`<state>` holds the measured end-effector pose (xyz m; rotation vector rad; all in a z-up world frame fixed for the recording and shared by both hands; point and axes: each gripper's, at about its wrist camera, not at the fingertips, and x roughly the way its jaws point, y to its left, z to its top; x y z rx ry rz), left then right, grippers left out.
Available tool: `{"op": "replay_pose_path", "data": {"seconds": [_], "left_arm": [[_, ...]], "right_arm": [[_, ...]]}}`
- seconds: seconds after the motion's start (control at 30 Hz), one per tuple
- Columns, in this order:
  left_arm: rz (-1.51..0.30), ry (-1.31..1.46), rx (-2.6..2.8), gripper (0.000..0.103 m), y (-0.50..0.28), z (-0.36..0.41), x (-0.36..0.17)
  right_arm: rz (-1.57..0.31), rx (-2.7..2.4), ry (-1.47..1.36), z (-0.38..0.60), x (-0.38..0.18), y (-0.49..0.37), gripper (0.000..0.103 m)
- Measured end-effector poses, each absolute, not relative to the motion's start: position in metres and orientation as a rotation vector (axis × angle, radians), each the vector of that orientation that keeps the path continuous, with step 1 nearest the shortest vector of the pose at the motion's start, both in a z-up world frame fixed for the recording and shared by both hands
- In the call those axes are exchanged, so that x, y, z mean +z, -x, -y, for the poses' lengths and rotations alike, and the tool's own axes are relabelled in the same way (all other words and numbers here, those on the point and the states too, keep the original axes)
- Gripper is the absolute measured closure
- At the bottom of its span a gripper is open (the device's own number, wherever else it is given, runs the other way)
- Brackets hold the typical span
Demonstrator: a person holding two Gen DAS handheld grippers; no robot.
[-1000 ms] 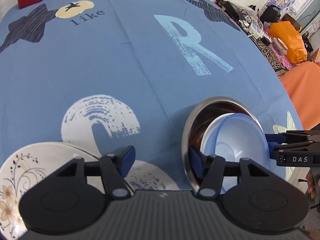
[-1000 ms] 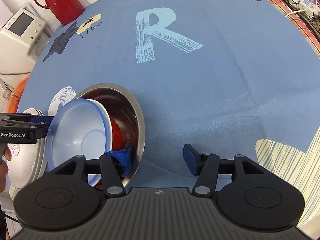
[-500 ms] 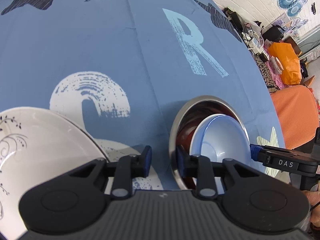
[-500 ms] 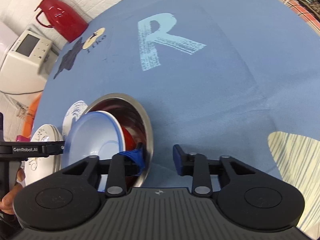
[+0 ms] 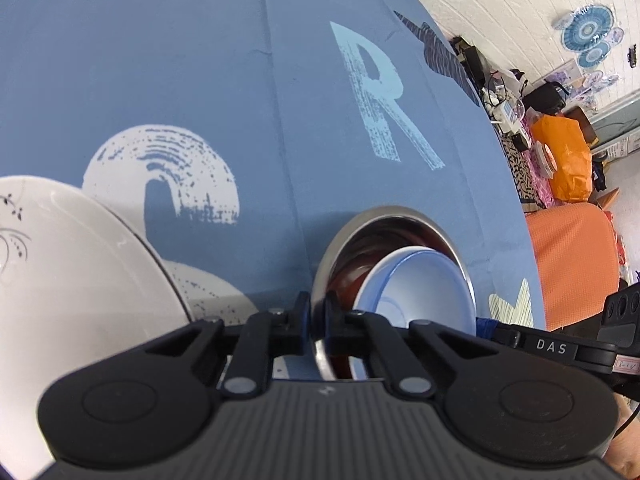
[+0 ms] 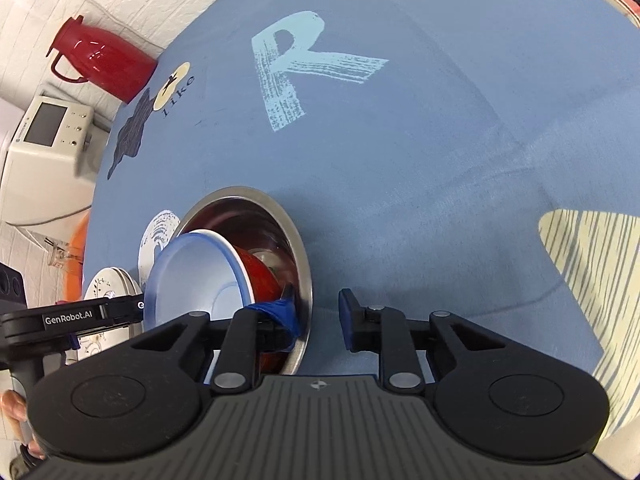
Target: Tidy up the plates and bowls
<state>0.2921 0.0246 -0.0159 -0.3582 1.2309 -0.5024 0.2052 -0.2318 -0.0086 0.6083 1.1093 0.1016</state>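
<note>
Bowls are nesting near the table's front edge: left gripper (image 5: 316, 322) is pinching the steel bowl (image 5: 384, 216) rim narrowly; right gripper (image 6: 320, 312) is straddling the opposite rim, wide; blue bowl (image 6: 192, 280) is tilting inside over a red one (image 6: 260, 276); next, I judge, closing right, then lifting toward the plates (image 6: 108, 284).

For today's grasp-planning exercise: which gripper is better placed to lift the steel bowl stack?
Left. The left gripper is clamped on the rim of the steel bowl; the right gripper only straddles the rim, jaws open, gripping nothing.
</note>
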Motion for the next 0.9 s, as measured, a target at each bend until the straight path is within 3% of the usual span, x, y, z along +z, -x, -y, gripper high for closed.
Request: {"op": "replay_pose_path", "data": {"seconds": [0.33, 0.53, 0.6, 0.63, 0.67, 0.8, 0.83, 0.9], "left_arm": [[-1.255, 0.343, -0.478, 0.103, -0.299, -0.019, -0.012], [-1.208, 0.264, -0.512, 0.103, -0.288, -0.020, -0.011], [-1.203, 0.251, -0.494, 0.090, -0.286, -0.022, -0.011], [-1.195, 0.236, -0.462, 0.077, -0.286, -0.023, -0.011], [-1.184, 0.232, -0.451, 0.074, -0.285, -0.025, -0.011], [-1.202, 0.277, -0.454, 0.073, -0.288, -0.031, -0.014], [-1.210, 0.276, -0.459, 0.077, -0.288, -0.031, -0.014], [-1.241, 0.307, -0.486, 0.095, -0.289, -0.031, -0.015]], "right_arm": [[-1.117, 0.101, -0.697, 0.243, -0.016, -0.208, 0.096], [-1.060, 0.164, -0.370, 0.221, -0.004, -0.210, 0.086], [-1.047, 0.178, -0.212, 0.208, 0.001, -0.212, 0.082], [-1.055, 0.169, -0.184, 0.205, 0.002, -0.214, 0.081], [-1.074, 0.154, -0.180, 0.205, 0.003, -0.216, 0.081], [-1.075, 0.186, -0.252, 0.214, -0.001, -0.218, 0.093], [-1.075, 0.195, -0.281, 0.215, -0.002, -0.217, 0.096], [-1.080, 0.204, -0.331, 0.217, -0.001, -0.217, 0.101]]}}
